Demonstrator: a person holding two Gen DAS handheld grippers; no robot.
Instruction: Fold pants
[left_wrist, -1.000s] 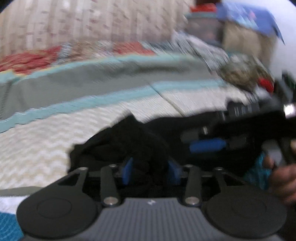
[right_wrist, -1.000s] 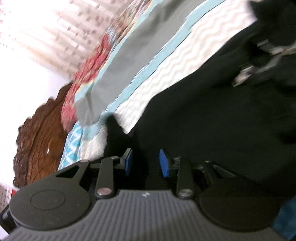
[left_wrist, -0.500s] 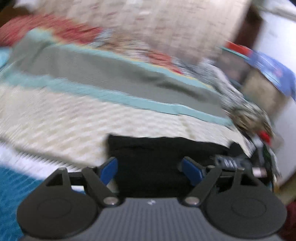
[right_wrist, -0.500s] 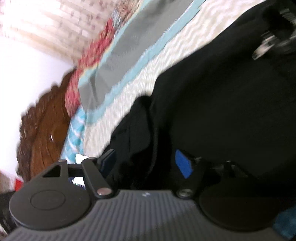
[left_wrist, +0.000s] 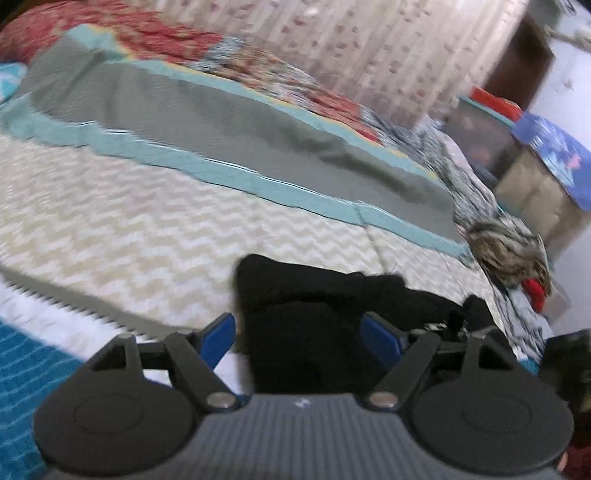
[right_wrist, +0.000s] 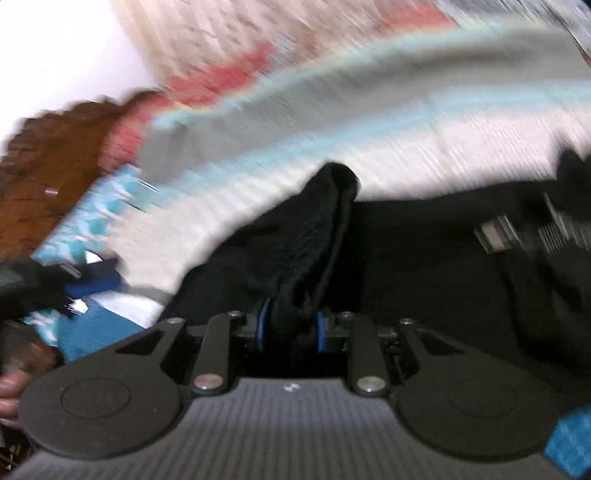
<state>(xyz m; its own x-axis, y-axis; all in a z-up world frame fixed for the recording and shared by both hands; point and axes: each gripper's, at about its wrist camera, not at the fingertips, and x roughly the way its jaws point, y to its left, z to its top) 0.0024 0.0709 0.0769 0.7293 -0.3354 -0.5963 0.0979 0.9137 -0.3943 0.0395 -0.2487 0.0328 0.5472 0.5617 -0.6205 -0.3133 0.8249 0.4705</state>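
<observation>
Meanwhile the right claw (right_wrist: 291, 330) is closing on a raised fold of the black pants (right_wrist: 317, 236), low in the frame; the left claw (left_wrist: 301, 338) gapes wide and empty above them.

No legible text, label, brand name or number in either view. Small pale mark on the ribbed grey housing of each tool (left_wrist: 298, 339) (right_wrist: 291, 328); too small and blurred to read.

- My black pants (left_wrist: 317, 325) lie on the bed as a folded, fairly flat dark block, running toward 3 o'clock.
- One thick bunched fold (right_wrist: 314, 243) stands up, leaning toward 1 o'clock, nipped between my tongs.
</observation>
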